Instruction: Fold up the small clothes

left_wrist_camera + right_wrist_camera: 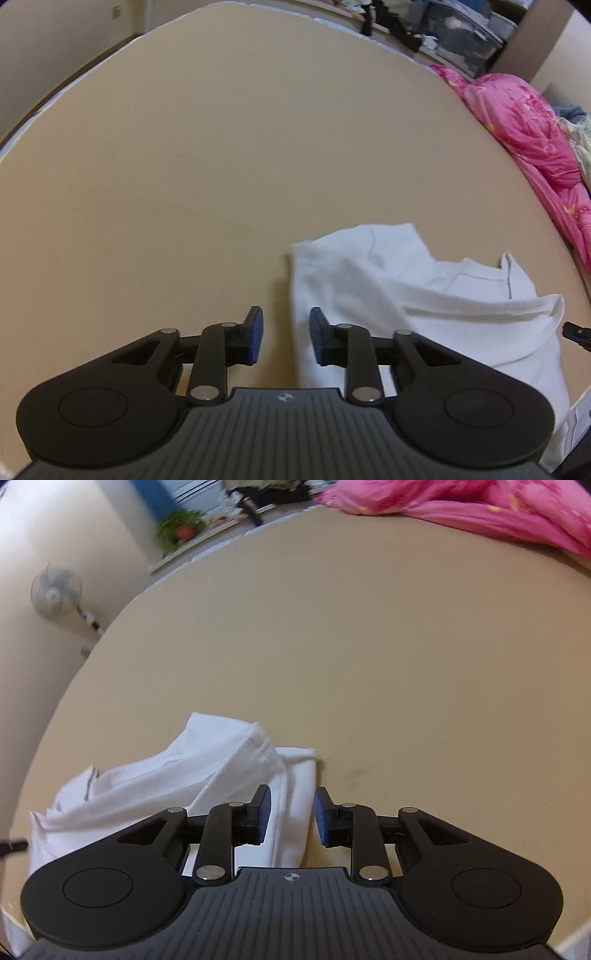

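Jaws on both grippers stand partly apart with nothing pinched: the left gripper [286,334] hangs over the left edge of the white garment [406,295], cloth showing in the gap but, as far as the blur allows, clear of the pads, and the right gripper [291,814] hangs likewise over its right edge. That garment lies rumpled and partly folded on the tan table [221,166]. Beyond, a pink quilt [524,122] is heaped along the table's far side.

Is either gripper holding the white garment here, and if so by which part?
Nothing is held. The left gripper and right gripper both stand open over edges of the crumpled white cotton garment, pads clear of the cloth.
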Action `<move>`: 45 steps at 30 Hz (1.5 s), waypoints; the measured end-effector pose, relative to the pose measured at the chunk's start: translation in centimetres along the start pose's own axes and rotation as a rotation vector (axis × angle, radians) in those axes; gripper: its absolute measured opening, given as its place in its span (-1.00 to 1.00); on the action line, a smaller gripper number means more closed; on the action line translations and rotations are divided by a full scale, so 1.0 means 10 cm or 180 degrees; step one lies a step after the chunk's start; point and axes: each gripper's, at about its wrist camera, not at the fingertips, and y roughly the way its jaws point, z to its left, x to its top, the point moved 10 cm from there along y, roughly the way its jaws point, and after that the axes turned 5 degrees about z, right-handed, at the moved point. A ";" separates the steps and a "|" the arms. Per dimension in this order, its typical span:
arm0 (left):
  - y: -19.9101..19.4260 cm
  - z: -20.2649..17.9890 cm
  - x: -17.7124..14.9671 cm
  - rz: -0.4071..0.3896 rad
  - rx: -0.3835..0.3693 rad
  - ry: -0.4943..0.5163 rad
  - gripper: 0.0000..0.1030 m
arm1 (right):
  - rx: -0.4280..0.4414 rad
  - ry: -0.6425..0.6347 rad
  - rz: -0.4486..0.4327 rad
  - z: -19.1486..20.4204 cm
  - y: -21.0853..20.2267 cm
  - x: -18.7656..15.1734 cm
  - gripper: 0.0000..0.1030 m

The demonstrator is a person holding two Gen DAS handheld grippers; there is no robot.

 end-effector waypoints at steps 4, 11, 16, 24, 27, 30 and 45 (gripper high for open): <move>0.15 -0.19 0.08 -0.0039 0.0081 0.0142 -0.16 | 0.0054 -0.0188 0.0001 0.16 0.14 0.03 -0.47; 0.25 -0.26 0.21 -0.0247 0.0243 0.0297 -0.88 | -0.0060 -0.0513 -0.0187 0.37 0.30 0.19 -0.80; -0.06 -0.36 0.42 -0.0769 0.0120 0.0250 -0.88 | 0.0016 -0.0140 -0.0775 0.26 0.09 0.56 -1.00; 0.27 -0.27 0.40 -0.0360 0.0073 0.0051 -0.82 | 0.0291 0.0200 -0.0302 0.12 0.29 0.56 -0.89; 0.33 -0.18 0.38 -0.0198 0.0032 0.0021 -0.67 | 0.0228 0.0024 -0.0294 0.09 0.17 0.53 -0.19; 0.42 -0.10 0.39 -0.0093 0.0032 -0.0050 -0.67 | 0.0274 -0.0008 -0.0081 0.05 0.22 0.43 -0.06; 0.31 -0.20 0.58 -0.0692 0.0440 -0.0018 -0.89 | -0.0086 -0.0022 -0.1006 0.22 0.04 0.89 -0.90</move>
